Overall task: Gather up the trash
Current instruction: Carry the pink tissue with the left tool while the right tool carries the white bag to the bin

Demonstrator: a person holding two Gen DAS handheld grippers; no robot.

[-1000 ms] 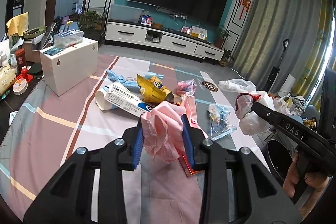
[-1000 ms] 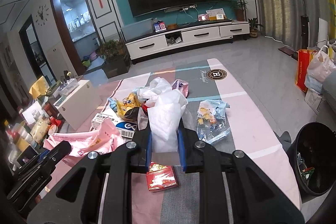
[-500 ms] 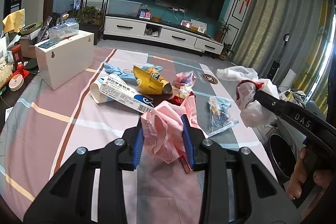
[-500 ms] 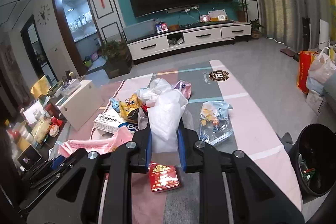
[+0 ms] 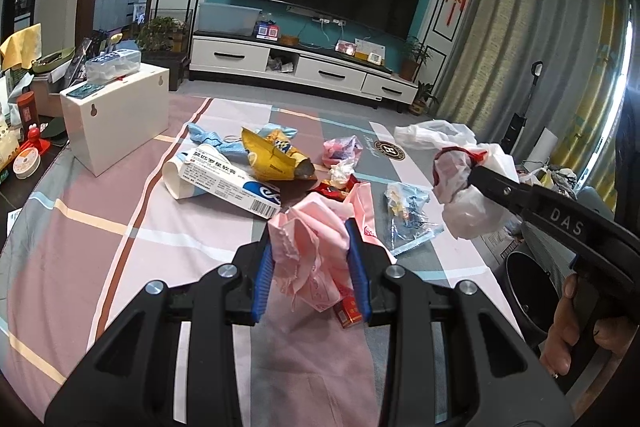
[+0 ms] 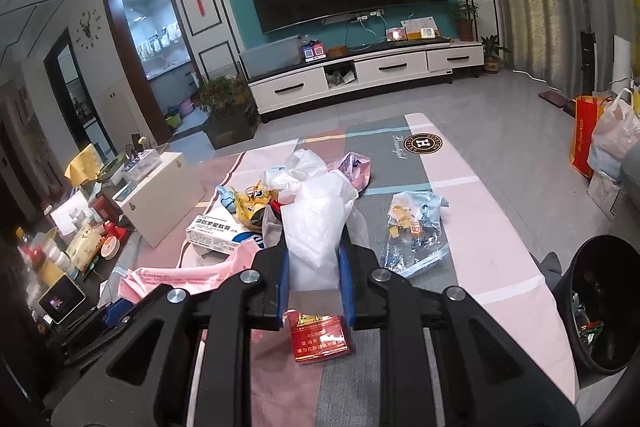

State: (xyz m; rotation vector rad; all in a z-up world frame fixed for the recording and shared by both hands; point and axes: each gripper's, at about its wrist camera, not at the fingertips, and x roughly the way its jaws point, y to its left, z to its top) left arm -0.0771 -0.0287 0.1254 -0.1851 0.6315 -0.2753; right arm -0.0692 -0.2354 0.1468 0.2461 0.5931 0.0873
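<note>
Trash lies spread over the middle of the cloth-covered table (image 5: 100, 227), and two pieces of it are already lifted. At the left, the ointment box (image 5: 228, 183) is stiff card, light, easy to pinch across its flat sides. Beside it the yellow snack bag (image 5: 272, 159) is thin and crinkly and may slip, so a fold is the best place to hold. The left gripper (image 5: 310, 259) is closed on a pink plastic bag (image 5: 316, 247), soft and nearly weightless; it is bunched between the blue pads (image 5: 264, 275) and hangs loose below them. Under it lies a red cigarette pack (image 6: 320, 337), small and firm. Further right is a clear packet (image 6: 416, 231), flat and probably slippery. The right gripper (image 6: 314, 279) is clamped narrow on a white plastic bag (image 6: 316, 227), also limp. The black bin (image 6: 600, 307) stands at the near right, beside the table edge.

Against the earlier frames little differs: both grips are the same, and in the left view the right gripper with its bag appears a bit higher and nearer.
</note>
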